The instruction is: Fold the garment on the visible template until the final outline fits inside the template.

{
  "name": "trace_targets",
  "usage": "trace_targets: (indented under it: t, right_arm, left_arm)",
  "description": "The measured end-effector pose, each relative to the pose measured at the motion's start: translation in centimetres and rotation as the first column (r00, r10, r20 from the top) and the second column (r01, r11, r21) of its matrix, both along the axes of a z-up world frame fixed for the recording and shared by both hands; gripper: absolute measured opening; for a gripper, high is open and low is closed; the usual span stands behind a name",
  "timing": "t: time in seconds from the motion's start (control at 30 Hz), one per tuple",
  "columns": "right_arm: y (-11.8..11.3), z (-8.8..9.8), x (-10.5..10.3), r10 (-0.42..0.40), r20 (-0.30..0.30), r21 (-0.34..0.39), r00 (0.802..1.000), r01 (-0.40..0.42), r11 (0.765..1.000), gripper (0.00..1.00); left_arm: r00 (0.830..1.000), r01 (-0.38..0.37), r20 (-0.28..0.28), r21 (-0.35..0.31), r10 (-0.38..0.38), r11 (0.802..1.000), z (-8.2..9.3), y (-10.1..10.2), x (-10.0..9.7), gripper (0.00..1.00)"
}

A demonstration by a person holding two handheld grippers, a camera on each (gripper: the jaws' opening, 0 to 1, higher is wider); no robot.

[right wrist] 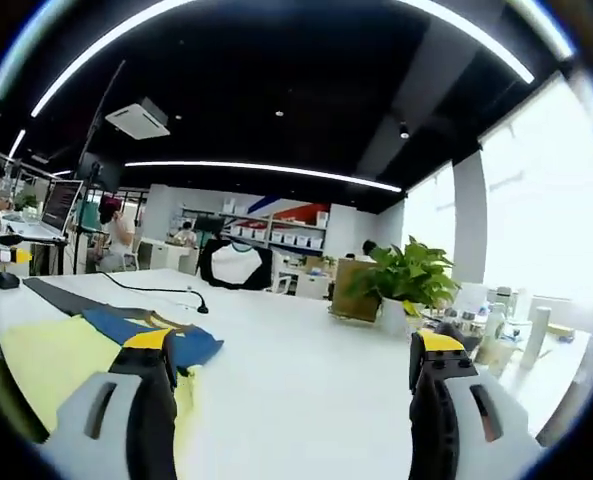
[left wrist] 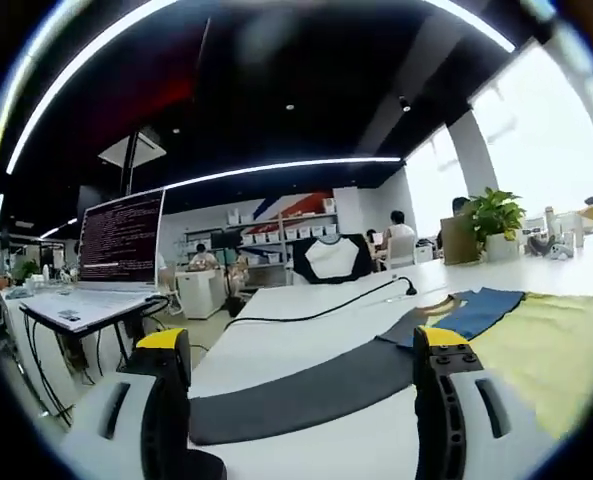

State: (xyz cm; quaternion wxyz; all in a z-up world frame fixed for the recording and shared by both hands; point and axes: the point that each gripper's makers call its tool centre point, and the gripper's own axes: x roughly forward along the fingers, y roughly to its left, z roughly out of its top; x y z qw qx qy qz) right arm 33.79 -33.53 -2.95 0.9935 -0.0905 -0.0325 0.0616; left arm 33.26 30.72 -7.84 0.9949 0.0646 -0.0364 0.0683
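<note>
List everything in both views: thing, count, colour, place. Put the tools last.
Table: one, white, under the garment.
Garment: one, yellow body with a blue part toward the far end, lying on the table.
Dark strip: one, dark grey, stretching along the table from the garment.
Cable: one, black, across the table beyond the garment.
Potted plant: one, green, on the table's far side.
Monitor: one, dark with text lines, on a side desk.
T-shirt on display: one, white with black sleeves, in the background.
Left tool: one, grey with yellow tips, open, holding nothing.
Right tool: one, same colours, open, holding nothing.
</note>
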Motion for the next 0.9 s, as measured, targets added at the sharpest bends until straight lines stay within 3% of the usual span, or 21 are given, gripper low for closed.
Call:
trace_targets:
  t: [0.1, 0.23, 0.3, 0.33, 0.37, 0.4, 0.5, 0.57, 0.77, 0.87, 0.9]
  right_arm:
    - [0.3, -0.3, -0.1, 0.026, -0.008, 0.008, 1.000, -0.025, 1.000, 1.00]
    - [0.0, -0.5, -0.3, 0.021, -0.010, 0.011, 1.000, -0.021, 1.000, 1.00]
    - [-0.6, -0.4, -0.5, 0.004, 0.004, 0.013, 1.000, -0.004, 1.000, 1.00]
    - [-0.8, -0.4, -0.6, -0.002, 0.004, 0.006, 1.000, 0.002, 1.000, 1.00]
    - [-0.9, -0.5, -0.6, -0.006, 0.001, -0.003, 1.000, 0.006, 1.000, 1.00]
    - [-1.1, -0.5, -0.6, -0.011, 0.001, -0.009, 1.000, 0.011, 1.000, 1.00]
    - [-1.6, -0.4, -0.6, -0.016, 0.008, 0.005, 1.000, 0.016, 1.000, 0.99]
    - [-1.7, 0.3, -0.6, -0.008, 0.051, 0.071, 0.999, 0.005, 0.997, 0.95]
    - [-2.7, -0.5, -0.7, -0.030, 0.019, 0.047, 0.999, 0.029, 0.998, 0.95]
    - [-3.3, -0.4, -0.9, -0.038, 0.020, 0.059, 0.999, 0.037, 0.998, 0.95]
    - [-3.4, -0.4, -1.0, -0.042, 0.021, 0.060, 0.999, 0.041, 0.997, 0.95]
  left_arm:
    - [0.998, -0.054, -0.041, -0.059, 0.051, 0.997, -1.5, 1.7, 1.6, 0.89]
    - [0.987, -0.140, -0.092, -0.103, 0.131, 0.985, -3.3, 3.8, 3.2, 0.90]
    - [0.958, -0.158, -0.245, -0.007, 0.152, 0.987, -5.5, 4.6, 4.0, 0.96]
    - [0.952, -0.207, -0.237, -0.037, 0.192, 0.978, -5.6, 5.5, 4.4, 0.98]
    - [0.959, -0.214, -0.208, -0.085, 0.193, 0.973, -5.4, 5.7, 4.8, 0.98]
    - [0.957, -0.212, -0.225, -0.123, 0.180, 0.970, -5.8, 5.8, 5.1, 0.95]
    - [0.954, -0.216, -0.235, -0.106, 0.187, 0.971, -5.9, 6.4, 5.8, 0.93]
    - [0.943, -0.214, -0.270, -0.051, 0.193, 0.975, -6.4, 6.5, 6.0, 0.92]
    - [0.939, -0.243, -0.289, -0.187, 0.183, 0.952, -8.2, 7.2, 6.3, 0.84]
    - [0.920, -0.263, -0.350, -0.213, 0.178, 0.941, -9.8, 7.0, 6.2, 0.83]
    - [0.920, -0.267, -0.344, -0.202, 0.187, 0.942, -9.8, 7.2, 6.3, 0.83]
